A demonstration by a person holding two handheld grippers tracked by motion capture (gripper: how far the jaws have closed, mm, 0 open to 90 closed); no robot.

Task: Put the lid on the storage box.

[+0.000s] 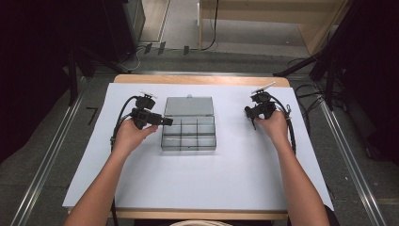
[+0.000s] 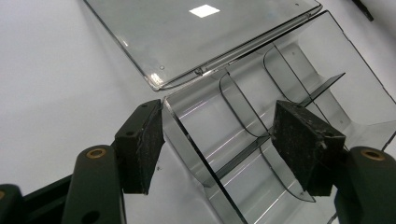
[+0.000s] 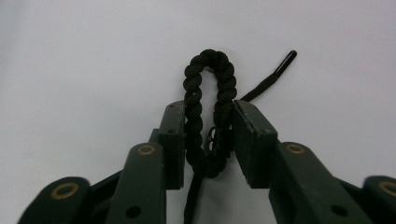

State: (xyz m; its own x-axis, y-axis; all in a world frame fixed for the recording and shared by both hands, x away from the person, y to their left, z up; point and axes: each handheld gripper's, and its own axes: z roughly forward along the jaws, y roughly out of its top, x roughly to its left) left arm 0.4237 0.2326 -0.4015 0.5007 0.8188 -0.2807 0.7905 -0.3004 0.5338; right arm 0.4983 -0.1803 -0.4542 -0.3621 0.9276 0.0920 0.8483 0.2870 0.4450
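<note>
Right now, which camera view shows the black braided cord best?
The right gripper view: the black braided cord fills the middle, a twisted loop squeezed between the right gripper jaws, one tipped end trailing off. In the high view the cord is too small to tell at that gripper. The left gripper view looks at the clear box.

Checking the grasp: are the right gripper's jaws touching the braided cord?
Touching. The right gripper view shows the right gripper with both jaws pressed against the black braided cord.

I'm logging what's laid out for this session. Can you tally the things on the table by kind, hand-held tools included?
Clear plastic compartment box, lid open: 1
Black braided cord, gripped between the right tool's jaws: 1
Hand-held tools: 2, left tool and right tool
Total: 4
</note>
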